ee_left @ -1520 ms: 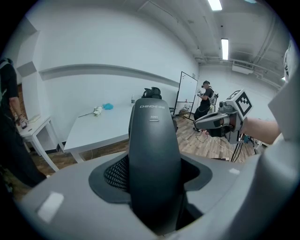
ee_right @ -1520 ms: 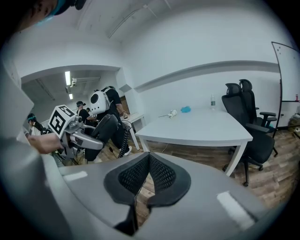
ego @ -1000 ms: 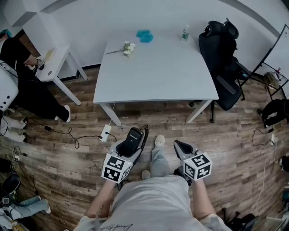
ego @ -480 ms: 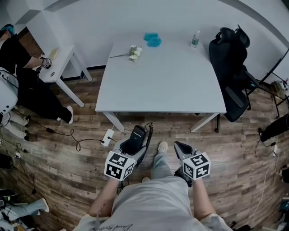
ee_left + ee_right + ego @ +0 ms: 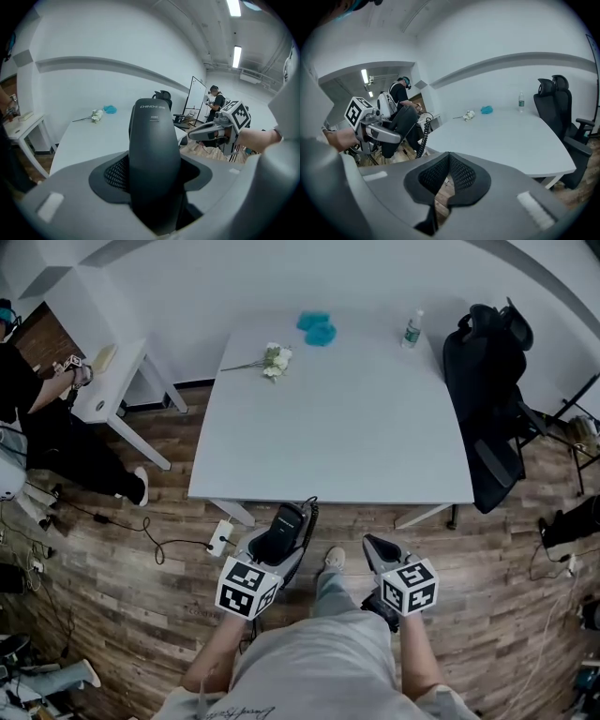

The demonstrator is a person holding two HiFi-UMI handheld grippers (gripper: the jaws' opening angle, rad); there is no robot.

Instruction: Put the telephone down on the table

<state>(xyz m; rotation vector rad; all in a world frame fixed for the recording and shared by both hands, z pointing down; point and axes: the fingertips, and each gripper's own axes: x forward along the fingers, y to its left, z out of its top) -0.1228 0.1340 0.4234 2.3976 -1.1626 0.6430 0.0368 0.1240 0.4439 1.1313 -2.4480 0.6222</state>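
1. Left gripper (image 5: 270,554): jaws stand wide and are clamped on the black telephone (image 5: 154,164). The handset sits upright between the pads and projects forward past the fingertips. Its coiled cord (image 5: 423,133) hangs below the tool.
2. Right gripper (image 5: 449,177): jaws are together with nothing between them. It is level with the left gripper and to that tool's right, well apart from the telephone.
3. Change: over the last second the near edge of the white table (image 5: 328,427) has come closer to both tools. It was well ahead of the jaws and now lies just ahead of the handset tip. The grip on the handset has stayed the same.
4. Meaning for the task: the approach appears nearly complete, but the telephone is not yet over the tabletop and is not set down.
5. Next move, as a judgement: carry the left gripper forward over the bare near part of the table, lower it until the handset rests, then release.
6. Flowers (image 5: 272,360) and a bottle (image 5: 411,329) lie far ahead of the tool, clear of the likely placing area.
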